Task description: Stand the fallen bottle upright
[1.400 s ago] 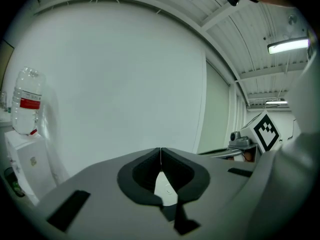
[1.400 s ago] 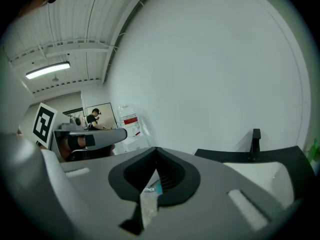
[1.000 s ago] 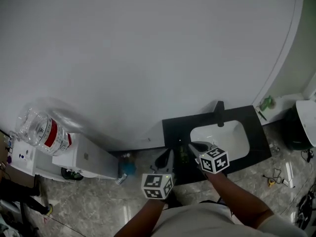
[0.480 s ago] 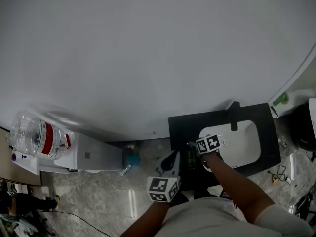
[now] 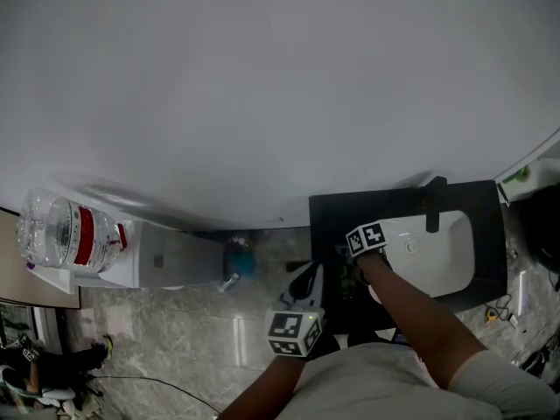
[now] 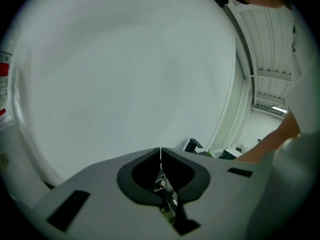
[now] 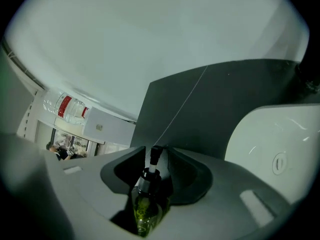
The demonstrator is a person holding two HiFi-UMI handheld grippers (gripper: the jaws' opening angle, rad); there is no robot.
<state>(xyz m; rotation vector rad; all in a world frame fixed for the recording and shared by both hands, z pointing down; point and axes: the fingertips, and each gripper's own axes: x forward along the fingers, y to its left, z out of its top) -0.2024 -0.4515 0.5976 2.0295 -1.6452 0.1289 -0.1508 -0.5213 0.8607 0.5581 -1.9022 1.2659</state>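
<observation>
A small bottle of green liquid with a dark pump top sits between the jaws of my right gripper. Those jaws are opening; the pads stand off the glass on both sides. Whether the bottle lies flat or stands I cannot tell. In the head view the right gripper reaches down at the left part of the black counter, with the bottle as a dark shape beside it. My left gripper hovers just left of the counter, its jaws shut with nothing in them.
A white sink with a black faucet is set into the counter's right half. A white wall rises behind. To the left stand a white water dispenser with a large clear jug and a blue object on the tiled floor.
My right gripper has dropped from above the sink down to the bottle on the counter. The left gripper has sunk slightly and stays beside the counter.
</observation>
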